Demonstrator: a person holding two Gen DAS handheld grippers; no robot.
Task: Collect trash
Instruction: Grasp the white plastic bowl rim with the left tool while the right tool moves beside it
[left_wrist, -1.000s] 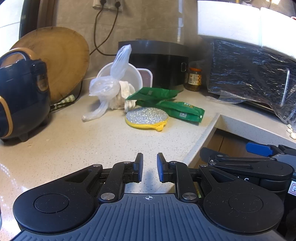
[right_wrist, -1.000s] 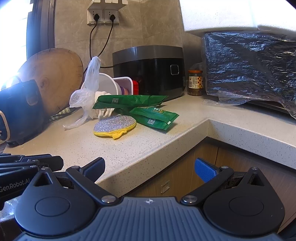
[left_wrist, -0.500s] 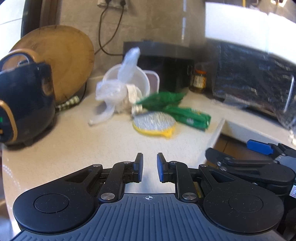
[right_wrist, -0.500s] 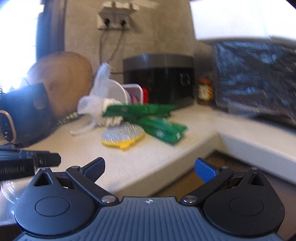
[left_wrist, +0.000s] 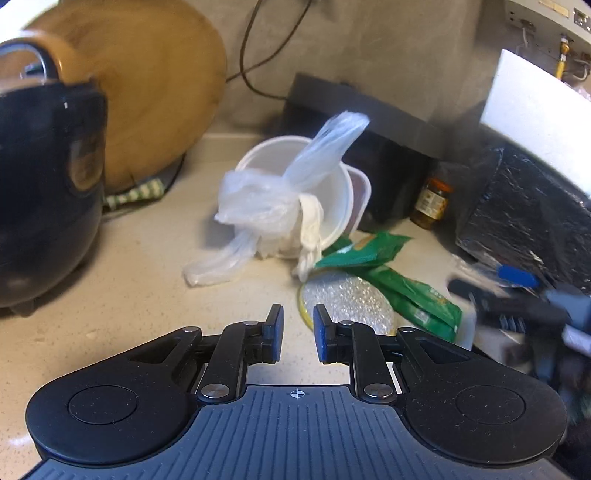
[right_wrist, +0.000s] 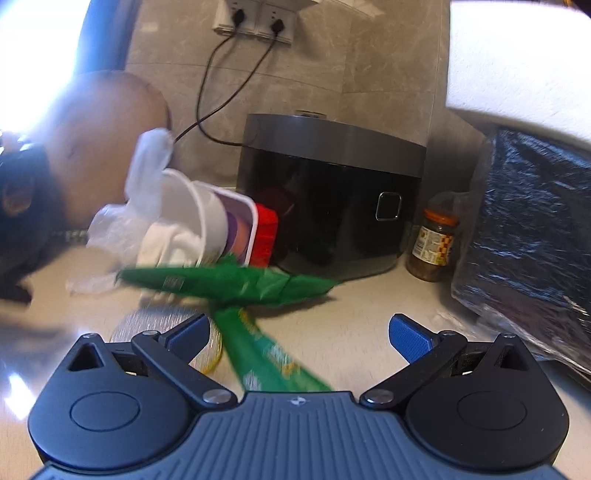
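Both claws now nearer the green wrappers (right_wrist: 229, 284), left claw (left_wrist: 298, 334) narrowly parted (empty), right claw (right_wrist: 299, 334) spread wide

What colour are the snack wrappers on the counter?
Green, with pale print; the wrappers show sharpest in the left wrist view.

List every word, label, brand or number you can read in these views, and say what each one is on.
No text reads clearly.
Green snack packets: white printed patches, blurred.
Glass jar with orange lid: yellow and red label, too small to read.
Black rice cooker: a square button outline, no lettering.
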